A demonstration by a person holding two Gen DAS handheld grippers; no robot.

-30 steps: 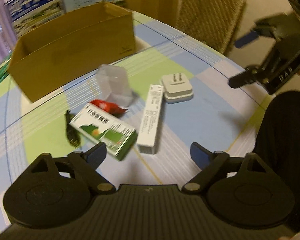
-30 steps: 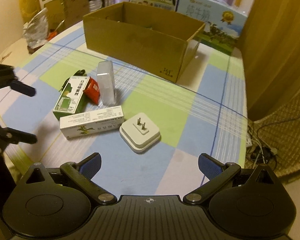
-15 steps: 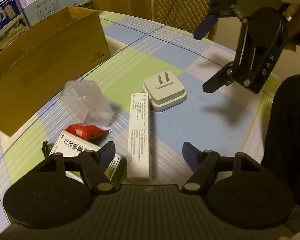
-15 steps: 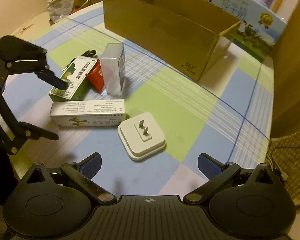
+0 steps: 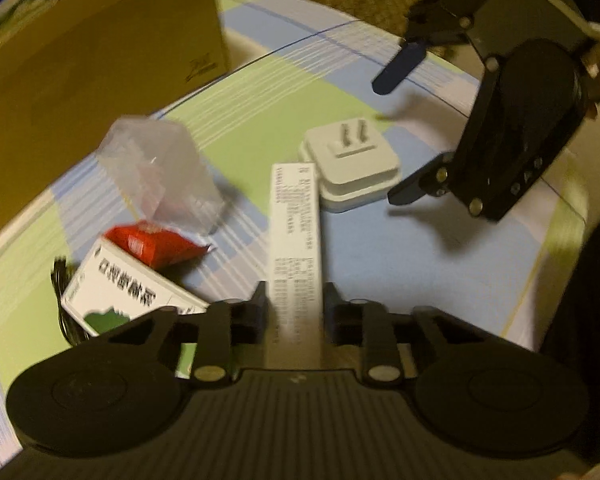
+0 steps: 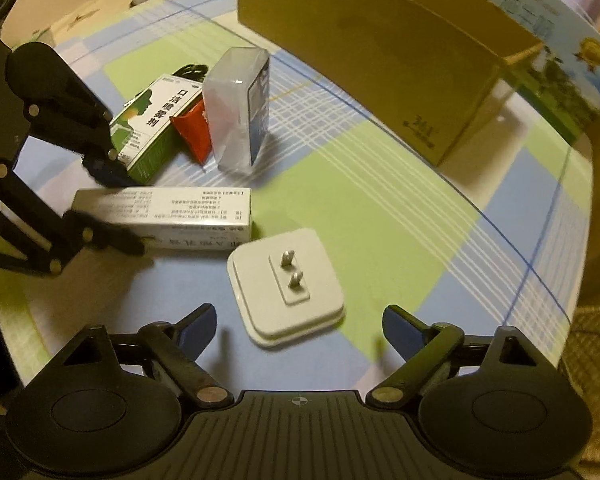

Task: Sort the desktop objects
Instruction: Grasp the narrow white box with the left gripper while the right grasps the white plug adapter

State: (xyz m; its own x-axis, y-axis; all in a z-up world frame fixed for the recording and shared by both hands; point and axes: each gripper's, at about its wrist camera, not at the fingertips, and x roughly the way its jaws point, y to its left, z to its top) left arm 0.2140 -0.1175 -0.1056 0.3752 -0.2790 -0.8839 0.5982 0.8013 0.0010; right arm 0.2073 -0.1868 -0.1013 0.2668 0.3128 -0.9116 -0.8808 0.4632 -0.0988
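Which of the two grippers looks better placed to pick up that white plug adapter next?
The right gripper: it is open, with the white plug adapter just ahead of it. The left gripper is shut on the long white box.

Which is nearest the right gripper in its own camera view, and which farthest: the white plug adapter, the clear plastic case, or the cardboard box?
1. White plug adapter, just ahead of the right gripper.
2. Clear plastic case, standing farther back, left.
3. Cardboard box, at the back.
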